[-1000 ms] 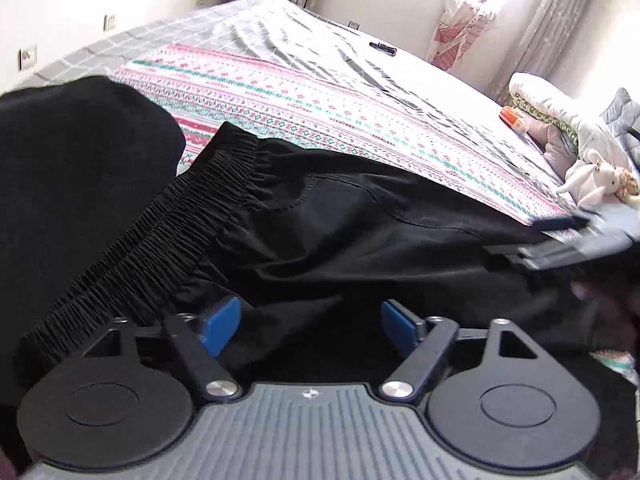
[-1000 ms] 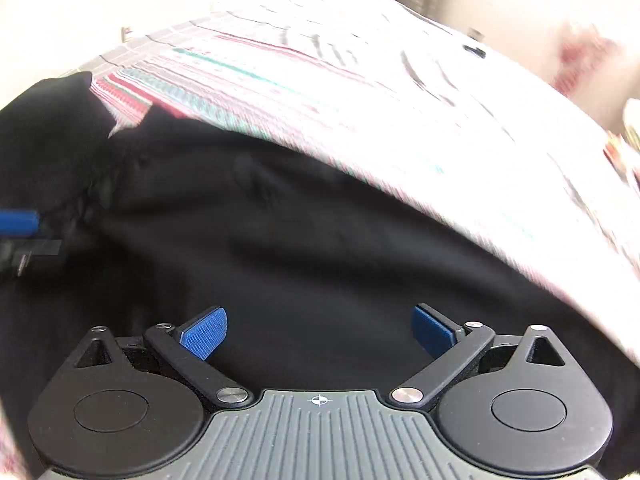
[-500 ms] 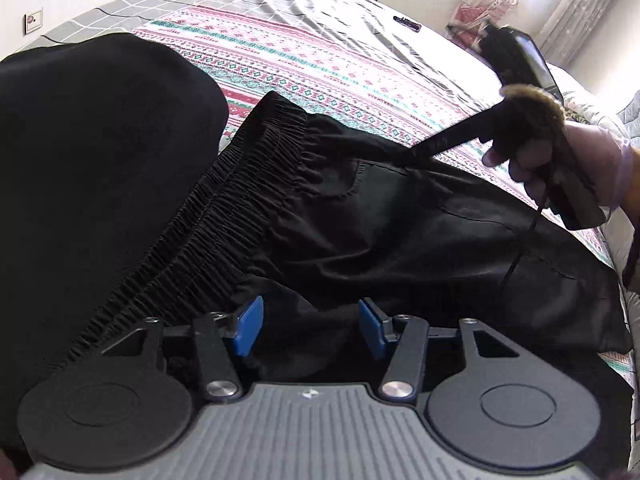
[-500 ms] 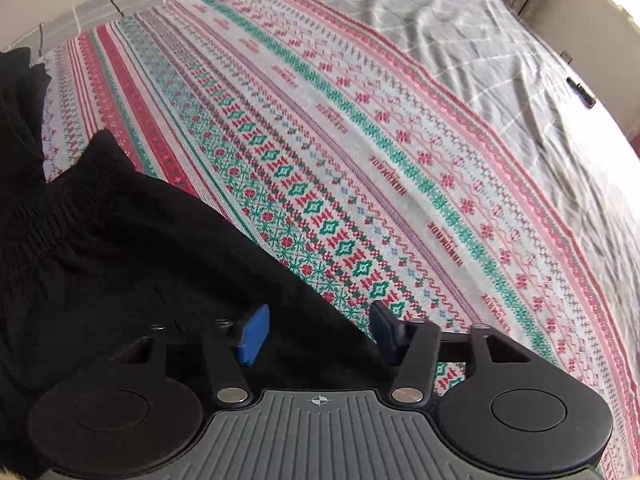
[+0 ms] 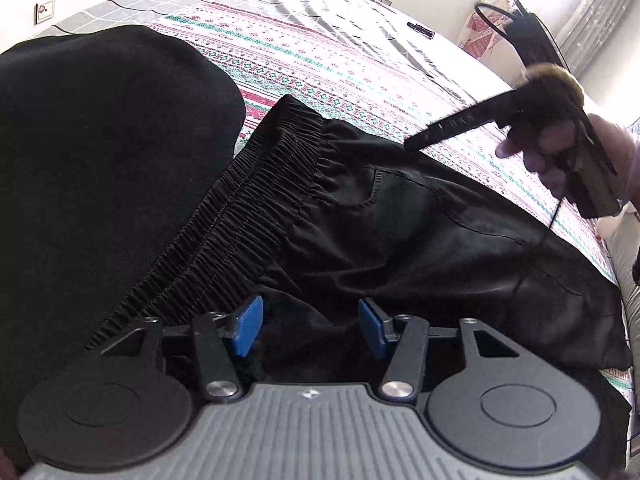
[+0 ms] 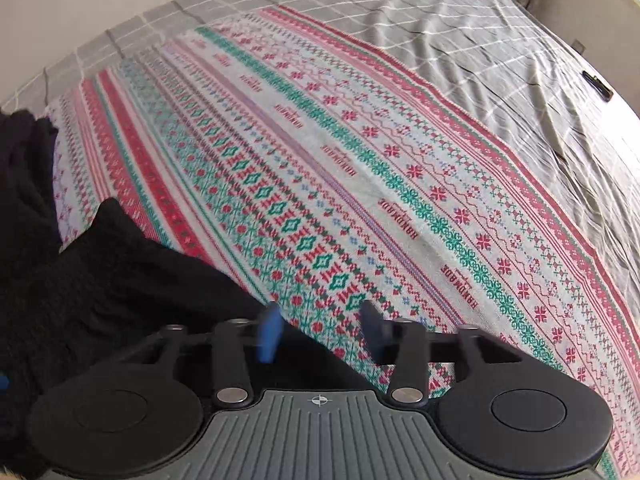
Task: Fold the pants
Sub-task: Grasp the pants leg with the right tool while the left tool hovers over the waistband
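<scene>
1. We are working at the start of the fold: the black pants [image 5: 400, 240] are lying on the bed [image 6: 500, 92], over a patterned blanket [image 6: 320, 200].
2. Our left tool [image 5: 308, 326] is standing open over the cloth near the waistband [image 5: 248, 216], gripping nothing.
3. Our right tool [image 6: 320, 336] is opening, nothing pinched, at the pants' far edge.
4. Next, we judge, both tools need to pinch the cloth.
</scene>
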Available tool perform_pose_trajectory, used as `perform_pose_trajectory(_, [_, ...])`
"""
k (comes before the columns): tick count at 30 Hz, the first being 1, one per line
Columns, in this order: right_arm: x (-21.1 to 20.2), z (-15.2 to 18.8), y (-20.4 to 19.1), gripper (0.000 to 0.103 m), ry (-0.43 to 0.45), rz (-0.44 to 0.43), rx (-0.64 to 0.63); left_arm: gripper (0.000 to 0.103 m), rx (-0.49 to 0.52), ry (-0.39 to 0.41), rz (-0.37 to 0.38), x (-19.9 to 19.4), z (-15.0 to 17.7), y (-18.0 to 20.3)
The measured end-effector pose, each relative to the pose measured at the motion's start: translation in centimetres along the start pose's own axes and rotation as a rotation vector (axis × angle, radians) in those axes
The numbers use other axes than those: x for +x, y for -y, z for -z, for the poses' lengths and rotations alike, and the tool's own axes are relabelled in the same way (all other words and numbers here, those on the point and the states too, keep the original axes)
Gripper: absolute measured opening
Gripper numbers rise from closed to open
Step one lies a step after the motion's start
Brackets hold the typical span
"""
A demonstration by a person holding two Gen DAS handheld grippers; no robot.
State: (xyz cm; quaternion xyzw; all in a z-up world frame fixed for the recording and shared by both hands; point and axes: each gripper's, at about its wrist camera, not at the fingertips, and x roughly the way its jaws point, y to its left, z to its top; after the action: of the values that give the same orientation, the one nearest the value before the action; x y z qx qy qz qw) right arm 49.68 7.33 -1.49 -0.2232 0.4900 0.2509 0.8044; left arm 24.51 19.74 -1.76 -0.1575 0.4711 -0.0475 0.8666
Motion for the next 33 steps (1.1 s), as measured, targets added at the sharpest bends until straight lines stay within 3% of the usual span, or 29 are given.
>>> perform_pose_trajectory(2, [-0.2, 0.7, -0.3, 0.075, -0.011, 0.006, -0.059, 0.082, -0.004, -0.001, 0.002, 0.2, -0.1, -0.1])
perform_pose_trajectory(5, [0.6, 1.8, 0.0, 0.064, -0.067, -0.001, -0.053, 0.085, 0.004, -0.002, -0.005, 0.3, -0.1, 0.2])
perform_pose_trajectory(6, [1.1, 2.1, -0.1, 0.048, -0.086, -0.005, -0.050, 0.085, 0.007, -0.002, -0.007, 0.3, -0.1, 0.2])
perform_pose_trajectory(7, [1.5, 2.4, -0.2, 0.041, -0.098, -0.014, -0.048, 0.086, 0.007, -0.003, -0.009, 0.3, -0.1, 0.3])
perform_pose_trajectory(8, [1.2, 2.7, -0.2, 0.016, -0.074, -0.047, -0.032, 0.086, 0.005, -0.003, -0.008, 0.3, -0.1, 0.3])
perform_pose_trajectory(9, [1.2, 2.7, -0.2, 0.000, -0.078, -0.088, -0.015, 0.086, 0.001, -0.003, -0.006, 0.3, -0.1, 0.2])
perform_pose_trajectory(13, [1.3, 1.9, -1.8, 0.000, -0.044, 0.003, -0.081, 0.086, -0.018, 0.007, 0.007, 0.4, -0.3, -0.1])
perform_pose_trajectory(18, [1.7, -0.2, -1.9, 0.002, 0.015, 0.096, -0.023, 0.089, -0.017, 0.009, 0.016, 0.6, -0.3, 0.0])
perform_pose_trajectory(20, [2.0, -0.5, -2.2, 0.013, -0.003, 0.110, -0.028, 0.089, -0.009, 0.007, 0.011, 0.6, -0.3, 0.2])
perform_pose_trajectory(23, [1.1, 0.0, -2.0, 0.053, 0.026, 0.143, -0.042, 0.090, -0.011, 0.013, 0.016, 0.4, -0.2, 0.2])
perform_pose_trajectory(24, [0.7, 0.4, -1.5, 0.056, 0.033, 0.149, -0.034, 0.090, -0.016, 0.018, 0.018, 0.3, -0.2, 0.3])
perform_pose_trajectory(29, [-1.1, 3.6, 3.0, 0.056, 0.006, 0.216, 0.038, 0.091, -0.040, 0.057, 0.035, -0.2, -0.4, 0.2])
perform_pose_trajectory(33, [-2.2, 7.6, 6.5, 0.054, -0.030, 0.281, 0.103, 0.091, -0.044, 0.146, 0.018, -1.2, -1.2, 0.3])
